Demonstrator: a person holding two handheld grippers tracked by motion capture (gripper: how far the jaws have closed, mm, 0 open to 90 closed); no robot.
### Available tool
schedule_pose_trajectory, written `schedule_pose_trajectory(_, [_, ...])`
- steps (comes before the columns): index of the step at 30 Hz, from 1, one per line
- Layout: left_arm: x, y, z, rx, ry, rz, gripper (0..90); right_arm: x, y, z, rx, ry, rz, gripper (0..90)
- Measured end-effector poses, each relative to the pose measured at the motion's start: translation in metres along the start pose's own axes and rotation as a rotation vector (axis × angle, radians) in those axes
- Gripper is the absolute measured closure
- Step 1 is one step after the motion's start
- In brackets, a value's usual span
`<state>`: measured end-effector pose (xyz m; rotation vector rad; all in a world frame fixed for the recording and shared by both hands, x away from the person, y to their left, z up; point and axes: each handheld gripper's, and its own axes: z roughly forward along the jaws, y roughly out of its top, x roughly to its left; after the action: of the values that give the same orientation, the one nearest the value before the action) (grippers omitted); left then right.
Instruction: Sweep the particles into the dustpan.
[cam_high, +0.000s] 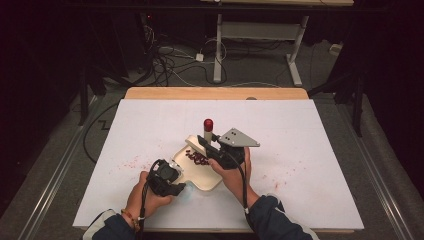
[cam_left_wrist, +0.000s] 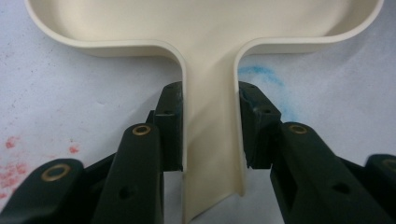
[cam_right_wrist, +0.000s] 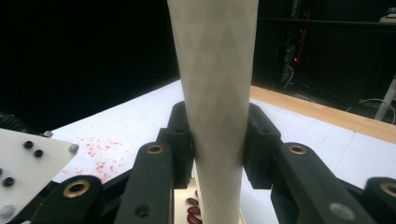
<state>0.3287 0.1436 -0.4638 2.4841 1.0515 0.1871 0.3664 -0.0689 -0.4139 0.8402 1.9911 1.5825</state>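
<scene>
The left tongs (cam_high: 176, 175) sit nearest the person, low on the white bench (cam_high: 310, 150), their jaws clamped on the narrow handle (cam_left_wrist: 210, 140) of a cream dustpan (cam_high: 202, 172). In the left gripper view both pads press the handle's side walls, and the pan's wide tray (cam_left_wrist: 205, 23) opens out just beyond the jaw tips. A faint blue smudge (cam_left_wrist: 257, 72) marks the bench just to one side of the handle, and red specks (cam_left_wrist: 14, 158) lie to the other side, back beside the jaws.

Just past the left tongs, the right tongs (cam_high: 202, 145) reach over the tray's far part and grip a pale cream brush handle (cam_right_wrist: 217, 93); in the right gripper view it stands upright between the pads, held tight on both sides. In the high view a red cap (cam_high: 208, 123) tops something upright just beyond these tongs. Dark red beans (cam_high: 197, 158) lie in the tray, directly under the right tongs.

Farther out, red stains (cam_high: 132, 161) dot the bench to the left of both tongs, and cables (cam_high: 170, 65) lie on the floor beyond the bench's far wooden edge (cam_high: 215, 93).
</scene>
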Motion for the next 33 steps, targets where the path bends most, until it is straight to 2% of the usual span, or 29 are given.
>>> schedule_pose_trajectory(6, [-0.001,0.000,0.000,0.002,0.006,0.002,63.6,0.010,0.003,-0.006,0.000,0.049,0.005,70.6])
schedule_pose_trajectory(9, [-0.001,0.000,0.000,-0.001,0.009,0.002,63.6,0.014,0.005,-0.005,0.007,0.057,0.003,70.6])
schedule_pose_trajectory(16, [-0.001,0.000,0.000,-0.002,0.005,0.003,63.6,0.008,0.009,-0.008,-0.002,0.059,-0.006,70.7])
schedule_pose_trajectory(19, [0.000,0.000,0.000,-0.003,0.004,0.005,63.5,0.001,0.018,-0.013,-0.022,0.069,0.017,70.7])
schedule_pose_trajectory(22, [0.001,0.000,0.000,-0.003,-0.001,0.008,63.5,-0.009,0.028,-0.019,-0.047,0.060,0.018,70.7])
schedule_pose_trajectory(27, [0.002,-0.001,0.000,-0.006,-0.005,0.005,63.6,-0.029,0.044,-0.029,-0.055,0.038,0.020,70.7])
schedule_pose_trajectory(30, [0.001,0.000,0.000,-0.004,-0.002,0.010,63.6,-0.040,0.051,-0.032,-0.060,0.000,-0.006,70.7])
schedule_pose_trajectory(33, [0.001,-0.001,-0.001,0.000,0.001,0.017,63.6,-0.050,0.050,-0.029,-0.040,-0.039,-0.026,70.7])
